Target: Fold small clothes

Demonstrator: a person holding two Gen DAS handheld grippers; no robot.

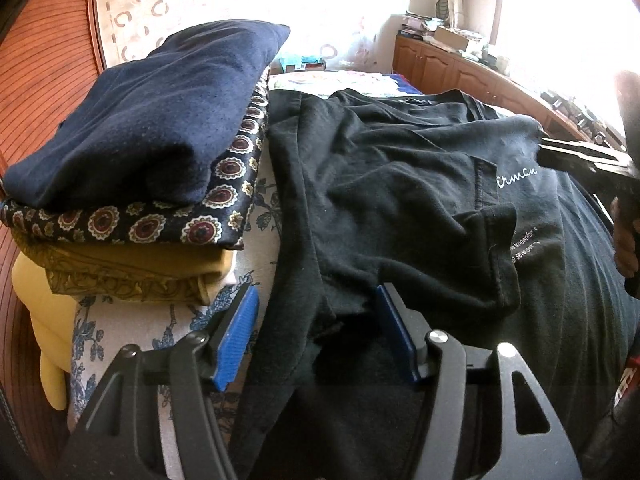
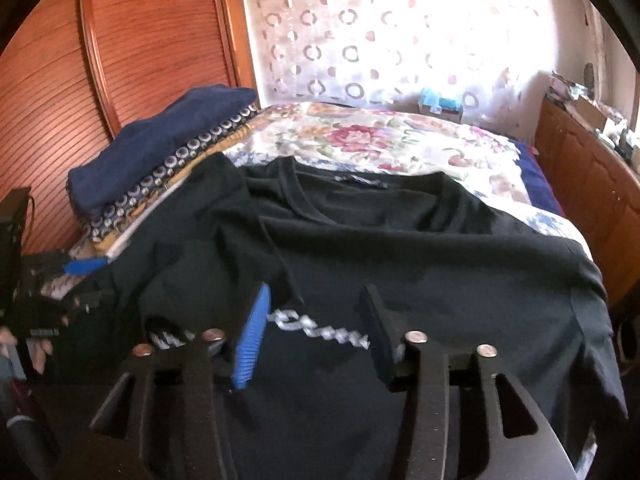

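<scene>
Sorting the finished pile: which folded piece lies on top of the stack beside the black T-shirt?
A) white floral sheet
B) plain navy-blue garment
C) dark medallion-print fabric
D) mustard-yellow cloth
B: the plain navy-blue garment tops the stack, with the medallion-print fabric directly under it.

The black T-shirt's (image 2: 400, 248) white lettering (image 2: 320, 326) is blurred and unreadable in the right wrist view. Its hem is cut off by the bottom edge.

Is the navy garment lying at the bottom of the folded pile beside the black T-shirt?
No: the navy garment lies on top of the folded pile, above the patterned cloth and the mustard one.
</scene>
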